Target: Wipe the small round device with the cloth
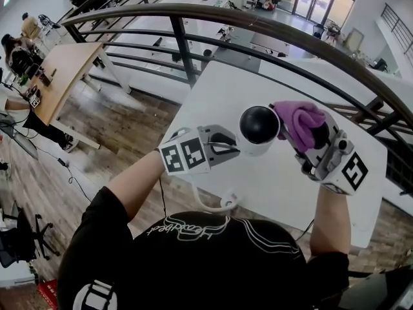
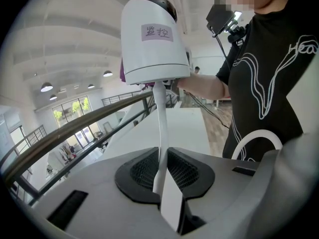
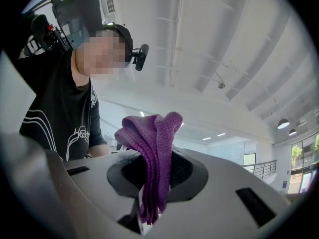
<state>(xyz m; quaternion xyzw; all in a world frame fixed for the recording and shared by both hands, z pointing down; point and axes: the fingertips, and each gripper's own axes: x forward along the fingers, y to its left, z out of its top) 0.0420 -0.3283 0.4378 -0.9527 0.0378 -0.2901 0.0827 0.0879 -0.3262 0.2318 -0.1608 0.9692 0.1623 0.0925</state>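
The small round device [image 1: 258, 129] is white with a black dome and is held up above the white table [image 1: 284, 186]. My left gripper [image 1: 235, 146] is shut on its thin white stem [image 2: 159, 123], and the white body [image 2: 152, 39] with a label stands above the jaws. My right gripper [image 1: 311, 137] is shut on a folded purple cloth [image 1: 298, 116], which bulges out of the jaws [image 3: 152, 148]. The cloth sits at the device's right side; a purple edge [image 2: 122, 72] peeks from behind the body. Whether they touch I cannot tell.
A white cable [image 1: 216, 205] loops from the device over the table's near edge. A dark metal railing [image 1: 193, 18] curves just beyond the table, with a drop to a lower floor behind it. A wooden table [image 1: 64, 76] with people stands far left.
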